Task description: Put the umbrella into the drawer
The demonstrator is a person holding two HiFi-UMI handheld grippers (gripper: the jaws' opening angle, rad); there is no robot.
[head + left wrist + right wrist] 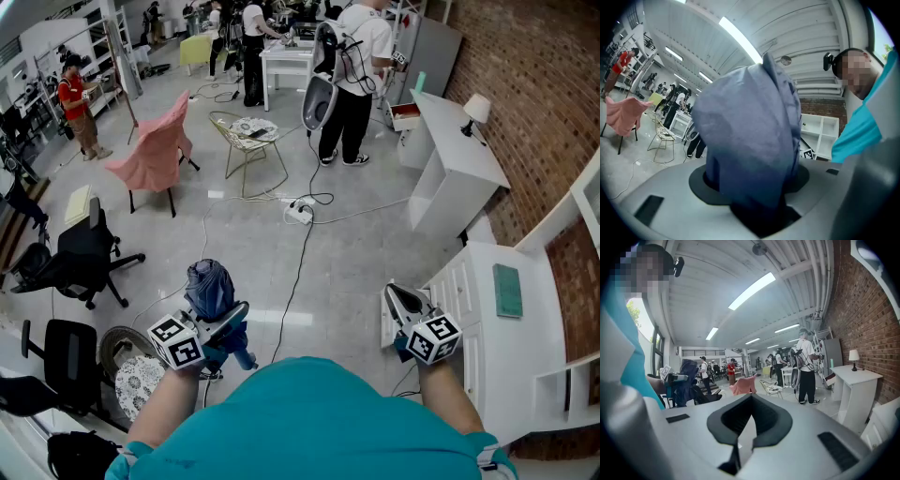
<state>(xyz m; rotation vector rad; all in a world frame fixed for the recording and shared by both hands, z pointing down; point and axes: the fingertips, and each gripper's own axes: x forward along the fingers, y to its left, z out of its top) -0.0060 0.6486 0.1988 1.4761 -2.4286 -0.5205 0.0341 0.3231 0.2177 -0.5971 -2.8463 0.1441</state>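
Observation:
A folded blue umbrella (208, 286) stands upright in my left gripper (228, 322), which is shut on its lower part. In the left gripper view the umbrella (750, 140) fills the space between the jaws. My right gripper (400, 300) is held at the right, jaws together with nothing between them, close to the front of a white drawer cabinet (466, 286). The right gripper view shows the right gripper (746, 430) shut, with the umbrella (687, 373) off to the left. I cannot tell whether a drawer stands open.
Black office chairs (80, 258) stand at the left and a pink-draped chair (155, 141) and wire chair (248, 141) farther out. A power strip with cables (300, 211) lies on the floor. A white desk with a lamp (459, 159) is at the right; several people stand behind.

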